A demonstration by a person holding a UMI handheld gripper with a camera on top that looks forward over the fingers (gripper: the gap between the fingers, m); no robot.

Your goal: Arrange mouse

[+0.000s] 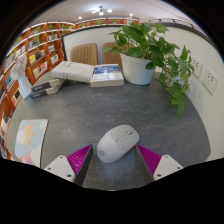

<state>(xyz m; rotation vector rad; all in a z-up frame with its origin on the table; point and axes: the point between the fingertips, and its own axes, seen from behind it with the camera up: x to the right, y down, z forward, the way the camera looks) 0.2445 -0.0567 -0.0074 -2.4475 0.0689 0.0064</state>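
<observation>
Gripper view: the gripper (113, 160) is spread wide, its pink pads (79, 156) at either side of a grey mouse (117, 143), with a gap on each side. The mouse rests on the grey table (90, 112), between the fingertips. Beyond it stand a potted plant (148, 50) and books (107, 73). A paper (27, 139) lies at the table's left edge. Bookshelves (35, 52) line the wall.
</observation>
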